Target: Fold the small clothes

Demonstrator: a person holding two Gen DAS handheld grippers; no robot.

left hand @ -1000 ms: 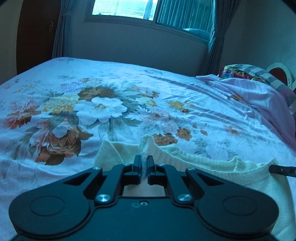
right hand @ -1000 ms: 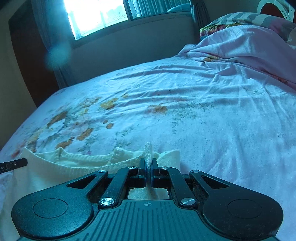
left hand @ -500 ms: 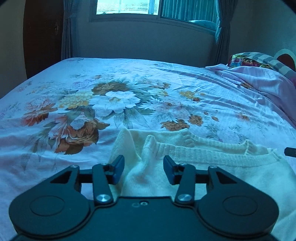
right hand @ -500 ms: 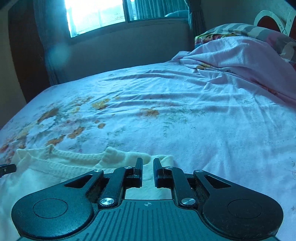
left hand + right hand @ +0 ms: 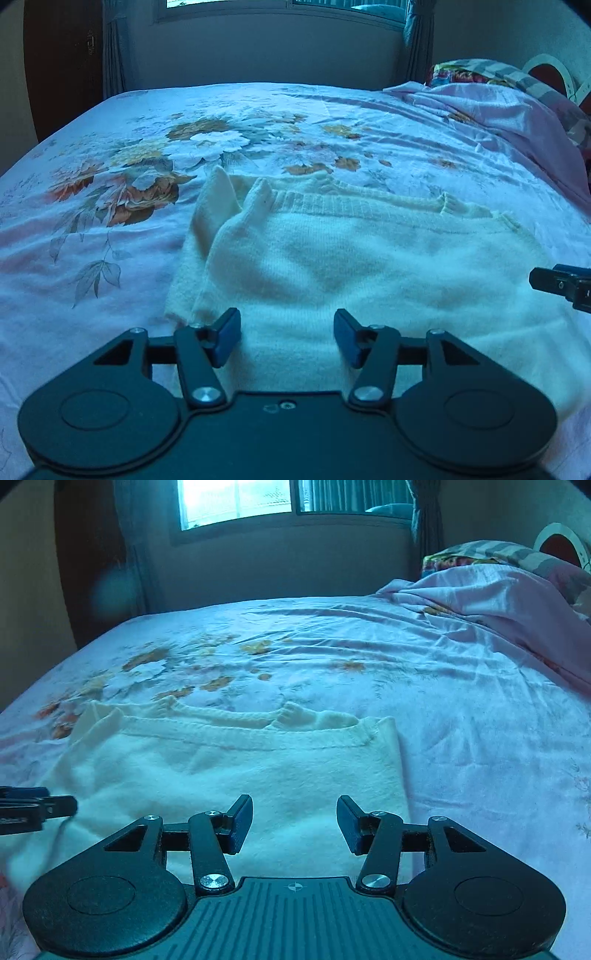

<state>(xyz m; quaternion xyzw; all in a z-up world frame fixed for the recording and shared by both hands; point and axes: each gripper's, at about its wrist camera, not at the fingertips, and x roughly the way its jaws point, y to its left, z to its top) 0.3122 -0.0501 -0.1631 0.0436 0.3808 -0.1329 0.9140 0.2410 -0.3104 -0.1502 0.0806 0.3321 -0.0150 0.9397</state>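
Cream knit sweater (image 5: pixel 354 258) lies folded over on the floral bedsheet (image 5: pixel 110 229), near the bed's near edge. Left gripper (image 5: pixel 286 338) and right gripper (image 5: pixel 294 821) both spread, empty, above it. Judged: one fold laid; next needs a fresh side-edge grasp.

Floral bedsheet (image 5: pixel 221 147), pink blanket (image 5: pixel 498 602), window (image 5: pixel 236 502)

Left tongs (image 5: pixel 287 338) at 6 o'clock, jaws spread wide, nothing between them. Cream knitted garment (image 5: pixel 354 258) lies folded on the floral bed (image 5: pixel 110 206), ribbed edge toward 12 o'clock, a loose corner raised at 10 o'clock. Right tongs (image 5: pixel 561 284) enter at 3 o'clock, over the garment's edge.
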